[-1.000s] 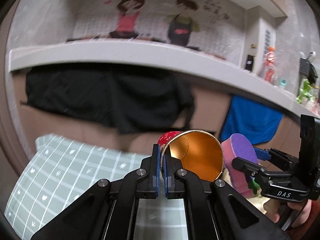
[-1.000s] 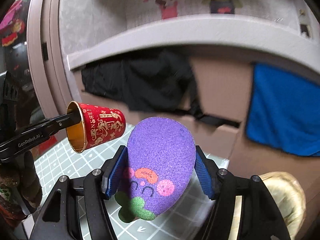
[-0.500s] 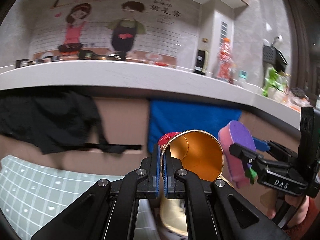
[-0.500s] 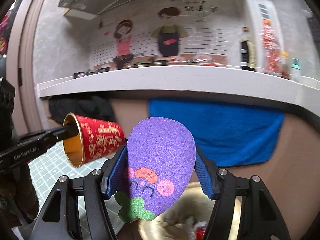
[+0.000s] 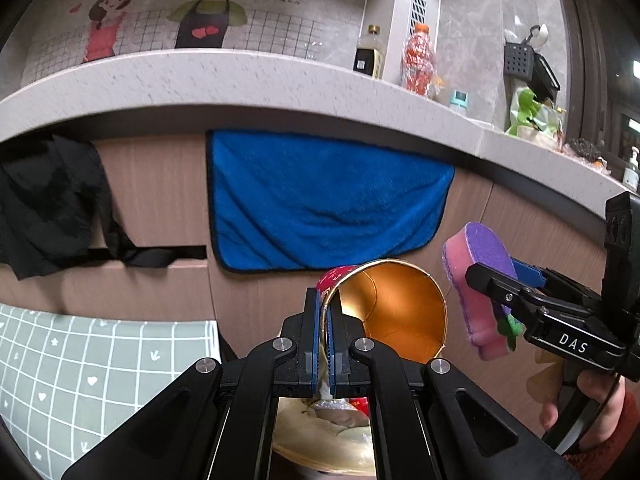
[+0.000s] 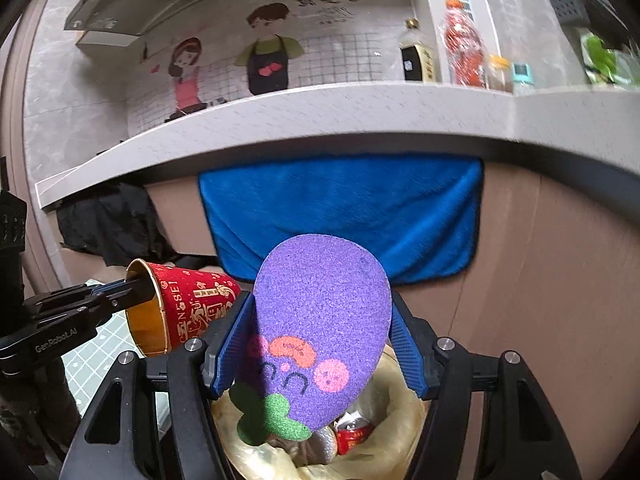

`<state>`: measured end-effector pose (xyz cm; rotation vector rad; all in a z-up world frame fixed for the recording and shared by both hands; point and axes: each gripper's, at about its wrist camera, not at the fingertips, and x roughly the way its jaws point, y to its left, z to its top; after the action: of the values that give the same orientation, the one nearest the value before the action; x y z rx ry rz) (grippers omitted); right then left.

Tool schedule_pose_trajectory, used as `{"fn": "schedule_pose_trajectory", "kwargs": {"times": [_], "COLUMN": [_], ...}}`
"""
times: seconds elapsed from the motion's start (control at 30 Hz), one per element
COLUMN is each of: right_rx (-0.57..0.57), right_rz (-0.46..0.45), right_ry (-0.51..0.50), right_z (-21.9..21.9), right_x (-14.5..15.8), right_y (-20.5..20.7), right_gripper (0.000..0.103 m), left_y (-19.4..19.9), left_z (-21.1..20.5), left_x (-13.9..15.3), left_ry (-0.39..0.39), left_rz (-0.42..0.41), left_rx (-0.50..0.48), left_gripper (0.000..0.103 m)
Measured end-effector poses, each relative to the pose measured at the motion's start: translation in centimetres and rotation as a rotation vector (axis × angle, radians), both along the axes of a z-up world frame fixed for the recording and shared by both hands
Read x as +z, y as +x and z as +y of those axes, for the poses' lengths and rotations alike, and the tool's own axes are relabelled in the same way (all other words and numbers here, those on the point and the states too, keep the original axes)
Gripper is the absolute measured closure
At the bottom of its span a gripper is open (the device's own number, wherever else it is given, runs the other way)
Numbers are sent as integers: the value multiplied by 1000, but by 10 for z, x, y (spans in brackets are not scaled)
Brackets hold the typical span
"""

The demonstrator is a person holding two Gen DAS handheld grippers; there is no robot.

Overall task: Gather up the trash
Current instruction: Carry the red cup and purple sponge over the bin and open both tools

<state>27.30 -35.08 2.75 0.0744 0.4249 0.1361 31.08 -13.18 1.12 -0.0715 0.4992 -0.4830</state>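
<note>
My left gripper (image 5: 327, 312) is shut on the rim of a red paper cup (image 5: 394, 312) with a gold inside, held tilted on its side; the cup also shows in the right wrist view (image 6: 188, 312). My right gripper (image 6: 322, 324) is shut on a purple eggplant-shaped sponge (image 6: 320, 320) with a pink back, seen from the left wrist view (image 5: 478, 292). Both are held above a bin lined with a yellowish bag (image 6: 404, 436) that holds a red can (image 6: 354, 436) and crumpled trash. The bin also shows below my left gripper (image 5: 320, 436).
A blue towel (image 5: 320, 204) and a black cloth (image 5: 48, 208) hang on the brown cabinet front under a grey counter (image 5: 240, 76). Bottles (image 5: 418, 60) stand on the counter. A green checked mat (image 5: 92, 372) lies at the left.
Both grippers have swung right from the mat and black cloth to the blue towel, carrying cup and sponge. The lined bin has come into view beneath them.
</note>
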Motion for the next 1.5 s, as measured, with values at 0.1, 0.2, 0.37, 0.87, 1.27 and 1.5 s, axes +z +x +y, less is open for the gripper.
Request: {"fn": "schedule_pose_trajectory", "kwargs": {"times": [0.1,0.2,0.37,0.87,1.27,1.5], "right_rx": [-4,-4,-8,-10,-21,-58], "right_rz": [26,50,94,178,239,230], "right_ry": [17,23,36,59,96,146], "right_z": [-7,-9,-13,-17,-20,-26], "right_x": [-11,-23,-44,-80,-100,-93], "right_y": [5,9,17,36,50,41], "right_gripper": [41,41,41,41,38,38], "left_y": [5,9,15,31,46,38], "left_z": [-5,-9,-17,-27,-25,-14], "left_x": [-10,-23,-45,-75,-83,-75], "left_ry": [4,6,24,29,-41,-17], "left_rz": [27,57,108,202,269,249], "left_rx": [-1,-1,-10,-13,-81,8], "left_gripper": [100,100,100,100,37,34]}}
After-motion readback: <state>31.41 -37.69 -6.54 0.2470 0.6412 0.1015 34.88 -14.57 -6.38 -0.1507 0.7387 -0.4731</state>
